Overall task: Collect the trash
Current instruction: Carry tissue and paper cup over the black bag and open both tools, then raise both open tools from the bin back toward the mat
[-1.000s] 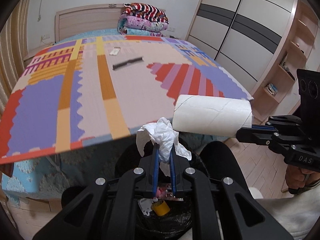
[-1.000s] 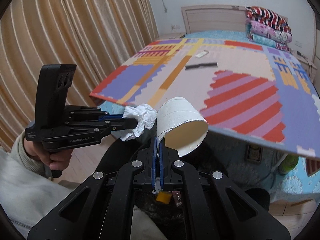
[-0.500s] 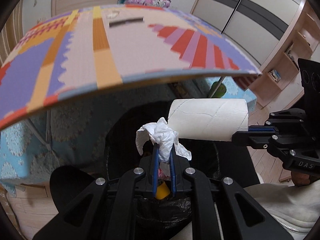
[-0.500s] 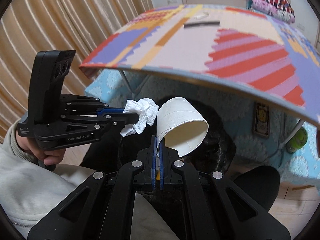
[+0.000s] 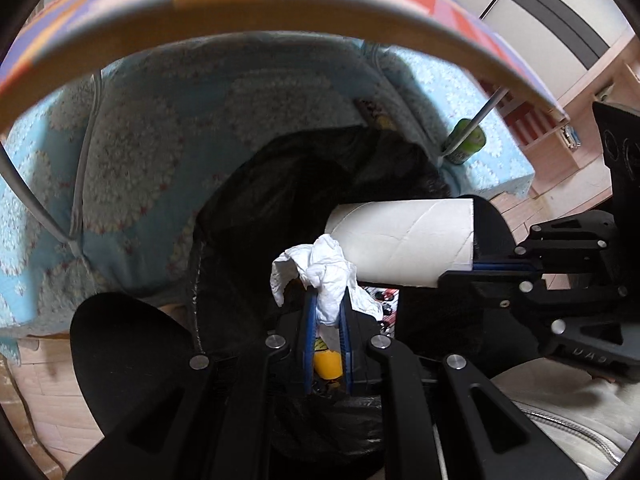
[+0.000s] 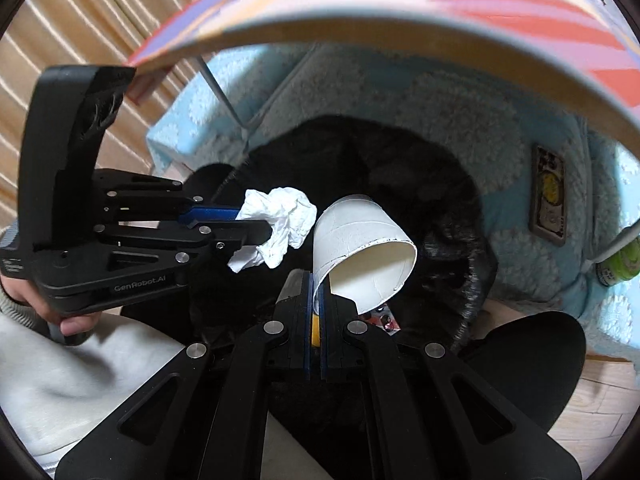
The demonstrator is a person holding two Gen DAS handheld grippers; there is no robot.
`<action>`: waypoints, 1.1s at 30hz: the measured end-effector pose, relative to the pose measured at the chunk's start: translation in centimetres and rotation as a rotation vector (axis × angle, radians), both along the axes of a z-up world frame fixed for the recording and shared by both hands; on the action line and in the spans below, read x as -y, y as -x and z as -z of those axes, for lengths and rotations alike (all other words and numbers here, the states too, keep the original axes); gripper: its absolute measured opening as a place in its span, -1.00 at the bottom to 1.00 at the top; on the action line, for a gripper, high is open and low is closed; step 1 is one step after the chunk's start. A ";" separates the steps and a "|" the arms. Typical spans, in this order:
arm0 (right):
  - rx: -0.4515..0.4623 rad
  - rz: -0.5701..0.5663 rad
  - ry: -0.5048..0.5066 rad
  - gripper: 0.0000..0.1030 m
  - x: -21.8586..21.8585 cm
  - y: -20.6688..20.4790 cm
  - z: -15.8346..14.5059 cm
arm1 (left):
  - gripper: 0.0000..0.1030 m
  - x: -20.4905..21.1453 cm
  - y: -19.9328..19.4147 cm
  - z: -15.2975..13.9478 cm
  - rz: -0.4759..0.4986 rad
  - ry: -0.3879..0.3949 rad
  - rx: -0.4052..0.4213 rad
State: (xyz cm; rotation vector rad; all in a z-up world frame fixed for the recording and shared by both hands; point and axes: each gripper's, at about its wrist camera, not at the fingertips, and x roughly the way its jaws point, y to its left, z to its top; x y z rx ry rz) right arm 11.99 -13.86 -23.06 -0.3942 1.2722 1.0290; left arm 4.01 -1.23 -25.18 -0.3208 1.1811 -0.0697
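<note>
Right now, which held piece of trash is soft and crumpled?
The white tissue in the left gripper; the right gripper holds a stiff cardboard tube.

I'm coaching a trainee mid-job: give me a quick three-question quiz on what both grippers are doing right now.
1. What does the left gripper hold?
2. True or false: the right gripper stands open and empty.
3. What dark thing lies under both grippers: A) black trash bag, B) wooden drawer, C) metal sink?

Key: 1. a crumpled white tissue. 2. False, it pinches the wall of a white cardboard tube. 3. A.
</note>
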 end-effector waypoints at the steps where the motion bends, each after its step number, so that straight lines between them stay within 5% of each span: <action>1: -0.006 -0.002 0.008 -0.93 -0.2 0.0 0.4 | -0.81 0.0 -0.1 0.4 -0.002 0.001 -0.013; 13: 0.073 -0.041 0.077 -0.87 -0.9 0.3 1.7 | -0.78 0.2 -0.4 1.0 0.021 0.023 -0.044; 15: 0.077 -0.044 0.071 -0.56 -0.7 0.4 1.4 | -0.69 0.3 -0.4 0.9 0.022 0.013 -0.049; 17: 0.090 -0.042 0.065 -0.47 -0.5 0.4 1.1 | -0.65 0.3 -0.3 0.6 0.023 0.012 -0.042; 20: 0.103 -0.041 0.053 -0.47 -0.3 0.5 0.4 | -0.57 0.5 -0.1 0.0 0.028 0.000 -0.026; 24: 0.116 -0.034 0.030 -0.47 0.0 0.6 -0.8 | -0.19 0.7 0.1 -0.9 0.030 -0.021 -0.007; 33: 0.167 -0.023 -0.023 -0.47 0.9 0.6 -3.5 | -0.19 0.5 0.7 -4.1 0.022 -0.047 0.075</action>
